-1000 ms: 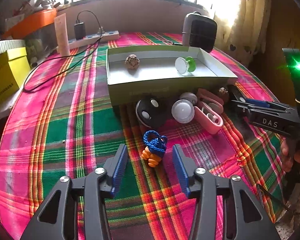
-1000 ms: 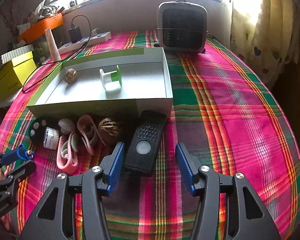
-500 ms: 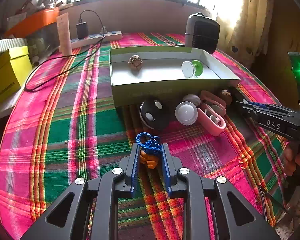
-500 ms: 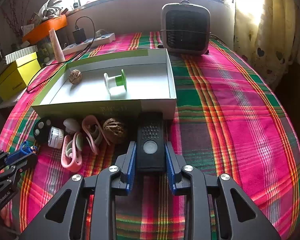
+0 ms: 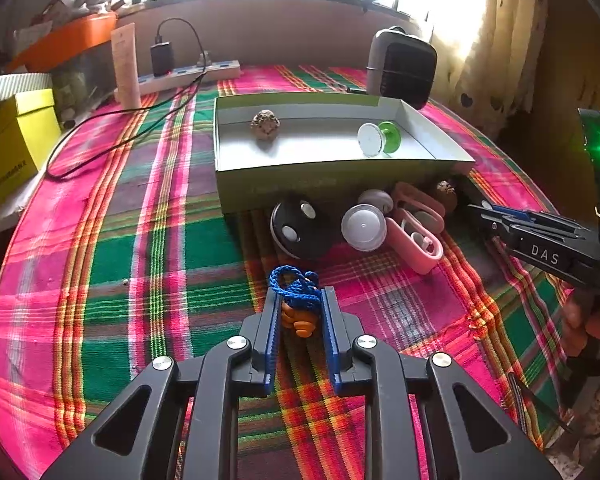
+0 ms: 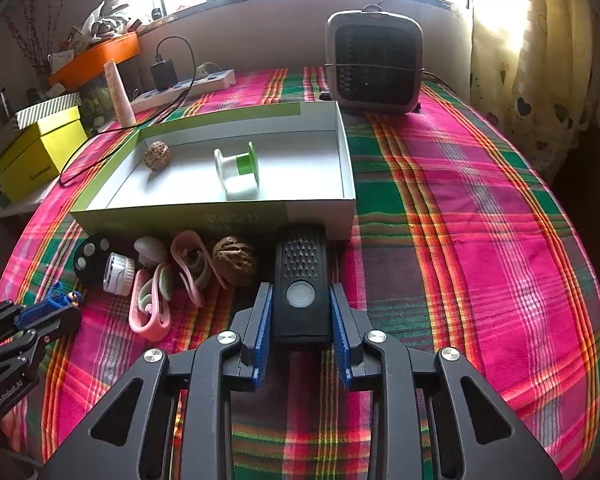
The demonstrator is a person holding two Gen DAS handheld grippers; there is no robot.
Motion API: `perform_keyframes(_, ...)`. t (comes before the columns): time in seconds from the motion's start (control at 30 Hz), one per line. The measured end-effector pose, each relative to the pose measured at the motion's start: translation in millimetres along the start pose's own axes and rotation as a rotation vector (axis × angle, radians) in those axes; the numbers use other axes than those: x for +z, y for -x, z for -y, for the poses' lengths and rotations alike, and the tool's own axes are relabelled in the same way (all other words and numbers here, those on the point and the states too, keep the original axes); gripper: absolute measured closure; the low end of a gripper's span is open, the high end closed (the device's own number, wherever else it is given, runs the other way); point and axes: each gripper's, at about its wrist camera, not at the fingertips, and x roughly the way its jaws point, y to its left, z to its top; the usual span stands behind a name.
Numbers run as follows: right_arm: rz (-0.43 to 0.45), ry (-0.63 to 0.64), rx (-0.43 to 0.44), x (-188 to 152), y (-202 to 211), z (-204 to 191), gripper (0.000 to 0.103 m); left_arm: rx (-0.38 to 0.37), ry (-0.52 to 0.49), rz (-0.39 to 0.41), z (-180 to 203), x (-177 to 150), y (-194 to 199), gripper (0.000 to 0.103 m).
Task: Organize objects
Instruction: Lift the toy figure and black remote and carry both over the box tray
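Note:
My left gripper [image 5: 299, 300] is shut on an orange charm with a blue cord [image 5: 296, 298], on the plaid cloth in front of the tray. My right gripper [image 6: 300, 300] is shut on a black remote [image 6: 301, 280] that lies against the tray's front wall. The shallow white-and-green tray [image 6: 316, 220] holds a walnut [image 6: 157, 155] and a white-and-green spool [image 6: 238, 168]. Before the tray lie a black round fob [image 5: 296, 226], a white cap [image 5: 363, 227], a pink earbud case [image 5: 416, 240] and a second walnut [image 6: 235, 261].
A grey heater [image 6: 374, 68] stands behind the tray. A power strip [image 6: 184, 88] with a charger and cable, a tube [image 6: 118, 94], a yellow box [image 6: 40, 156] and an orange bin [image 6: 96, 58] sit at the back left. A curtain [image 6: 540, 60] hangs at the right.
Both grippers went from open to shut: the left closed on the blue-corded charm, the right on the black remote, which turned straight. Both moved slightly forward.

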Motion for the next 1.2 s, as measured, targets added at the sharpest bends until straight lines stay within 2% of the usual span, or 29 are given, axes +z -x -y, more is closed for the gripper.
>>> perform_keyframes(1.2, 0.038, 0.033, 0.044, 4.7, 22.5, -8.0, 0.075, -0.033, -0.018, 0.052, 6.8, 13.2, 17.9, 0.085)
